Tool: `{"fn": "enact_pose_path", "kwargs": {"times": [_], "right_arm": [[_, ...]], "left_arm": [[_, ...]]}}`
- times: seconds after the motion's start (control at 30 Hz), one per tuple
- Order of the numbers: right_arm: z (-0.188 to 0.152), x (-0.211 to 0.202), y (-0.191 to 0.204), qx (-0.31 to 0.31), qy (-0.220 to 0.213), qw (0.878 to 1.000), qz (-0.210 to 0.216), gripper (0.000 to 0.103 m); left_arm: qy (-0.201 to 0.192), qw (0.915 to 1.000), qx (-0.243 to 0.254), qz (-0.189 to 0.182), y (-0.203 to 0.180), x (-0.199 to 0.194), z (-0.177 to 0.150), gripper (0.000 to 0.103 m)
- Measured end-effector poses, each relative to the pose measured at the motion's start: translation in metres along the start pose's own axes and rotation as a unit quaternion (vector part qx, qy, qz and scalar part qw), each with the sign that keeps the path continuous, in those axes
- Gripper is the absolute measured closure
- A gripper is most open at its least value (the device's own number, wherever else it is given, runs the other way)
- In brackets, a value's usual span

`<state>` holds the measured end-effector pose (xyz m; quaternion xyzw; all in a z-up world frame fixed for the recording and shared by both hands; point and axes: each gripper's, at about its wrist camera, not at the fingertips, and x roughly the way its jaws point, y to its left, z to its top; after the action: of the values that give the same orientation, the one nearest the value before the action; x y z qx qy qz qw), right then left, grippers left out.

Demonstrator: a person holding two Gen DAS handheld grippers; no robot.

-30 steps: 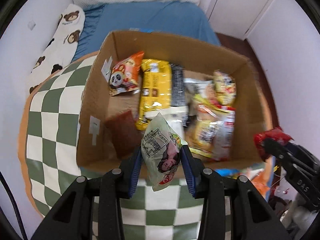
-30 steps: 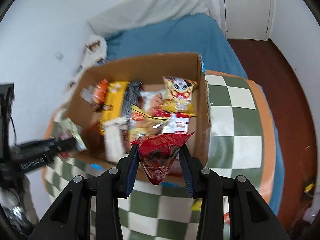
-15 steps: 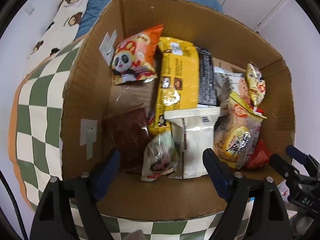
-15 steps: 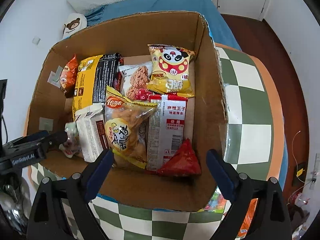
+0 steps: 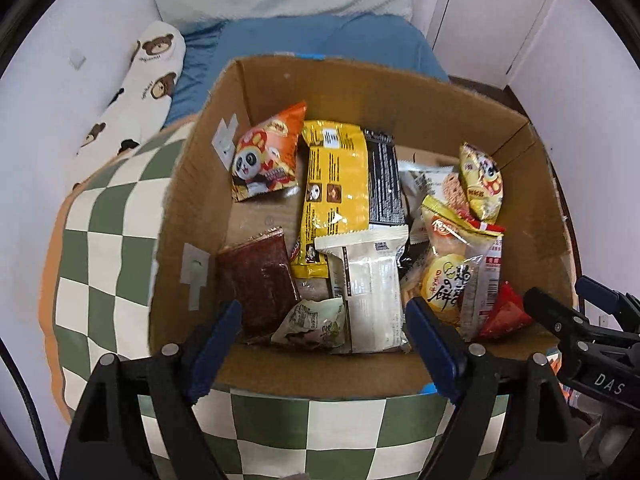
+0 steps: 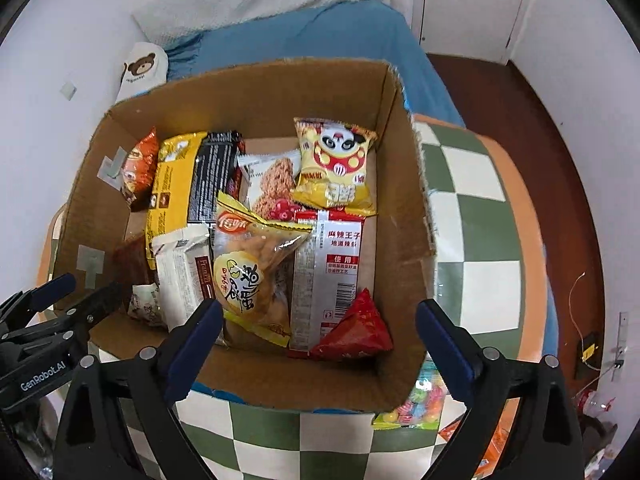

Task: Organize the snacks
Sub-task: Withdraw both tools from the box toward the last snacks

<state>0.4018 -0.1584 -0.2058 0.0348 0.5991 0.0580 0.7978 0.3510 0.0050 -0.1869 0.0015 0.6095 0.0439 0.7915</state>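
An open cardboard box [image 5: 400,92] holds several snack packets on a checkered cloth. The pale green packet [image 5: 314,322] lies at the box's near edge, beside a dark red packet [image 5: 260,276]. The red triangular packet [image 6: 354,334] lies at the near right corner and also shows in the left wrist view [image 5: 504,318]. My left gripper [image 5: 324,346] is open and empty above the near wall. My right gripper [image 6: 320,350] is open and empty above the near wall [image 6: 304,380]. Each gripper shows in the other's view, the right [image 5: 576,328] and the left [image 6: 60,308].
A blue bed [image 5: 320,40] with a bear-print pillow [image 5: 140,84] lies behind the box. Colourful candy packets [image 6: 416,408] lie on the checkered cloth [image 6: 468,240] by the box's near right corner. A dark wood floor [image 6: 560,160] is at the right.
Both grippers opened and let their packets drop into the box: the green one at near left, the red one at near right. Both have since pulled back a little.
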Motion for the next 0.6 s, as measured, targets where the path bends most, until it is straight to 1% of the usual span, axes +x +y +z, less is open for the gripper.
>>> {"fn": "enact_pose_path", "kwargs": {"times": [0.17, 0.3, 0.6], "right_arm": [[-0.01, -0.023, 0.002, -0.001, -0.029, 1.0, -0.001, 0.004], [-0.023, -0.049, 0.005, -0.002, -0.06, 0.998, -0.002, 0.004], [-0.055, -0.107, 0.013, -0.008, -0.121, 0.993, -0.008, 0.004]], "left_arm": [[-0.035, 0.9994, 0.0, 0.004, 0.0, -0.03, -0.008, 0.019], [-0.067, 0.9977, 0.002, 0.004, 0.001, -0.057, -0.018, 0.019], [-0.112, 0.9935, 0.017, -0.008, -0.004, -0.107, -0.044, 0.019]]}}
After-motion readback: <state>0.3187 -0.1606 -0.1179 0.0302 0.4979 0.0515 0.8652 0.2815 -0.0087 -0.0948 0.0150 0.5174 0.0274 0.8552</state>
